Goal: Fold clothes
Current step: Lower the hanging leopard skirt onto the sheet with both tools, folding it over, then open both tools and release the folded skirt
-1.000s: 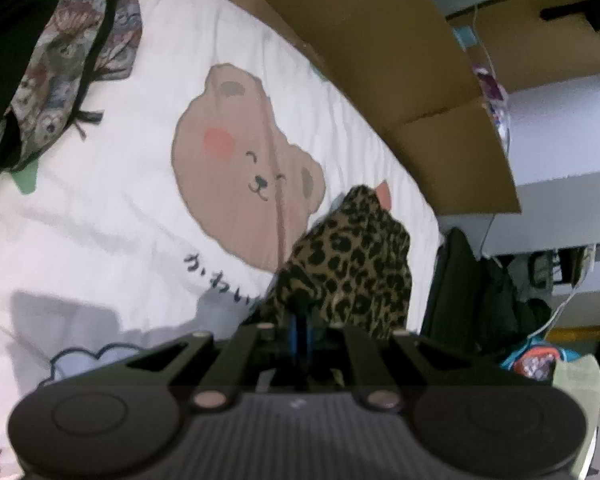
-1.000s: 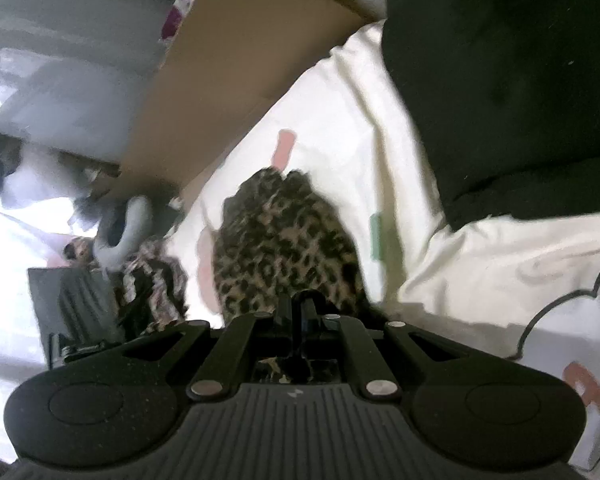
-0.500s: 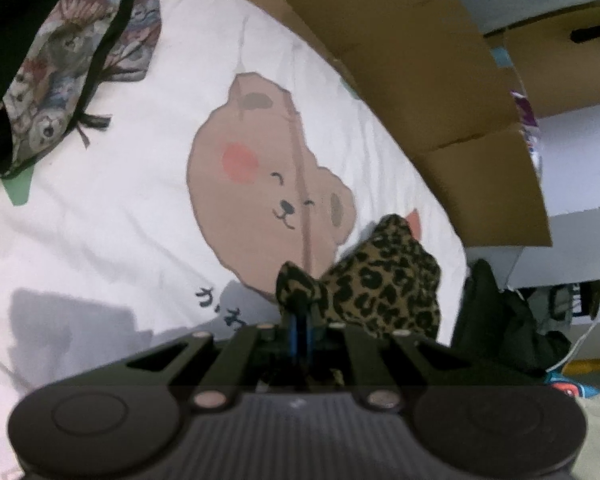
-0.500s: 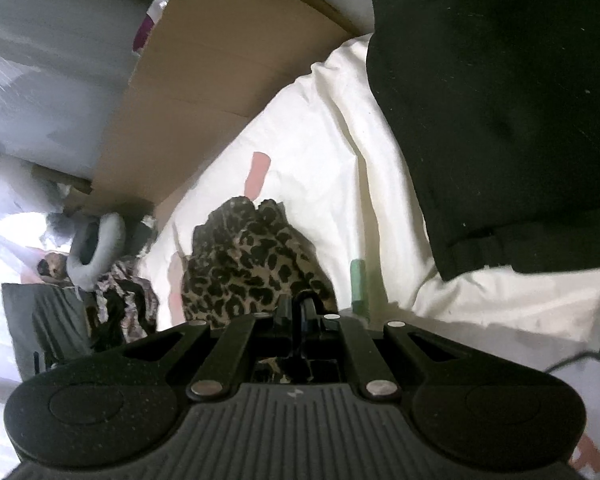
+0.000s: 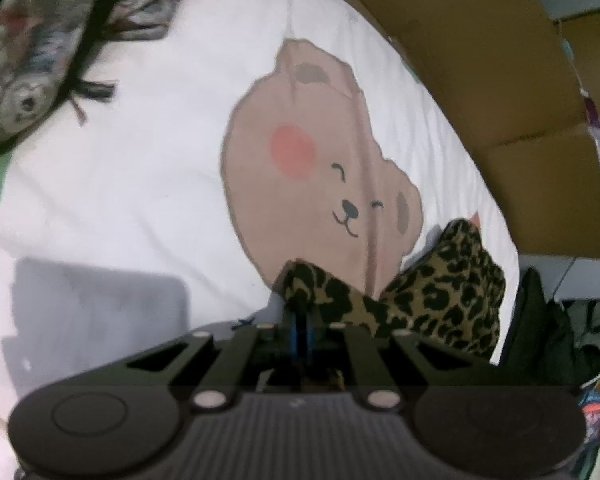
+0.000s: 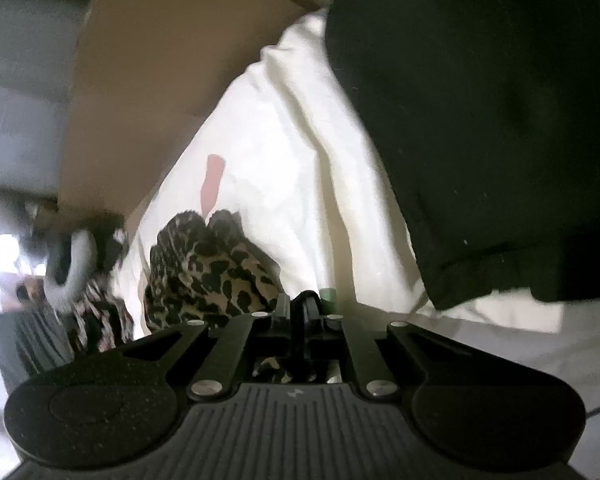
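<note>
Leopard-print garment [image 5: 444, 296] is bunched up on the bed, pinched at two spots. In left wrist view its near corner sticks up at the tip of the left gripper [image 5: 299, 316], whose fingers are closed tight on the fabric w/ no gap showing; rest of the cloth trails off to the right in a crumpled heap, resting on the sheet near the bed's edge. In right wrist view the same garment [image 6: 208, 272] sits just left of the right gripper [image 6: 302, 312]; fingers pressed together, a bit of leopard fabric visible betw. the linkage bars below, so it's clamped on the cloth too.

Under the garment: white bedsheet [image 5: 100, 168] w/ a big brown bear print [image 5: 312, 184], pink cheek, small smile; garment overlaps the bear's lower right edge. Gray shadow patch on the sheet at lower left.

Further out, left wrist view: patterned floral-ish cloth w/ dark trim [image 5: 32, 48] at upper left, well apart from the garment. Brown cardboard [image 5: 500, 80] runs along the bed's far side. Dark clothing pile [image 5: 540, 328] beyond the bed edge at right.

Right wrist view: large black garment [image 6: 480, 120] covers the upper right of the bed, apart from the leopard piece. Cardboard [image 6: 140, 80] upper left; blurry clutter at far left, can't tell what.
</note>
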A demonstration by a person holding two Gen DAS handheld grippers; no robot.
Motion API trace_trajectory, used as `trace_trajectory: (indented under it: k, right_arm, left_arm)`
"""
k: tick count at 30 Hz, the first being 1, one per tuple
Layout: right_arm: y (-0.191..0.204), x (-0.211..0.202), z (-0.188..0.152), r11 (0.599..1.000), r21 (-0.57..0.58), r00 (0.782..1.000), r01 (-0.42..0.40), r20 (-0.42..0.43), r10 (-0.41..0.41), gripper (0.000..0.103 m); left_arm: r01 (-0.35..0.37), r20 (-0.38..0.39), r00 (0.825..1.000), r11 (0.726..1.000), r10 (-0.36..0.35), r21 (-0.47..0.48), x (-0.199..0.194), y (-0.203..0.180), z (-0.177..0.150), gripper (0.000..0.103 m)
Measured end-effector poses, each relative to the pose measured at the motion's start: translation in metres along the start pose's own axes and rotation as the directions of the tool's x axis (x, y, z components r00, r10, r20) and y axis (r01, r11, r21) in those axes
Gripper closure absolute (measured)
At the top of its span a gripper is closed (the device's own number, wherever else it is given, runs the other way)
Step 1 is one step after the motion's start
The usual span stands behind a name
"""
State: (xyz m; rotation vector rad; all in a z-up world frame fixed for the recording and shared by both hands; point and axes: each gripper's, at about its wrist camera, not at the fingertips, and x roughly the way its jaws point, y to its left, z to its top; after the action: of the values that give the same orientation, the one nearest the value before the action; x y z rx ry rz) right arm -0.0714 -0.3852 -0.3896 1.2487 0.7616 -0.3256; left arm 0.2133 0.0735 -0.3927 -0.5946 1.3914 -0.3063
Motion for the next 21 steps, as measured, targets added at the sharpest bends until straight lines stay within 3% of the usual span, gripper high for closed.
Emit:
trace_trajectory:
  k: [2, 4, 6, 12, 16, 18, 21]
  right_arm:
    - [0.003, -0.009, -0.002, 1.000, -0.008, 1.000, -0.010, 0.020, 0.010, 0.086]
    - [0.008, -0.023, -0.005, 0.999, -0.036, 0.998, -0.001, 0.058, 0.003, 0.050]
    - [0.013, -0.036, -0.008, 0.998, -0.063, 0.995, 0.014, 0.099, -0.007, 0.049]
    - [0.032, -0.064, -0.021, 0.984, -0.174, 0.988, 0.021, 0.157, 0.007, 0.049]
    - [0.046, -0.062, -0.031, 0.972, -0.231, 0.989, 0.054, 0.146, -0.020, 0.053]
    - [0.049, -0.059, -0.035, 0.971, -0.236, 0.990, 0.036, 0.138, -0.004, 0.060]
    - [0.055, -0.055, -0.042, 0.963, -0.267, 0.993, 0.038, 0.119, -0.007, 0.062]
  left_arm:
    - [0.014, 0.008, 1.000, 1.000, -0.014, -0.003, -0.006, -0.001, 0.000, 0.081]
    - [0.010, 0.029, 1.000, 1.000, -0.011, 0.019, -0.017, -0.006, -0.004, 0.067]
    - [0.002, 0.051, 0.999, 0.999, -0.004, 0.045, -0.028, -0.012, -0.008, 0.052]
    - [-0.025, 0.072, 0.997, 0.991, 0.015, 0.132, -0.052, -0.027, -0.027, 0.052]
    - [-0.034, 0.039, 0.999, 0.982, 0.028, 0.183, -0.051, -0.030, -0.042, 0.052]
    - [-0.033, 0.016, 0.999, 0.979, 0.031, 0.200, -0.046, -0.030, -0.049, 0.052]
    - [-0.031, -0.020, 0.999, 0.974, 0.037, 0.225, -0.038, -0.031, -0.059, 0.054]
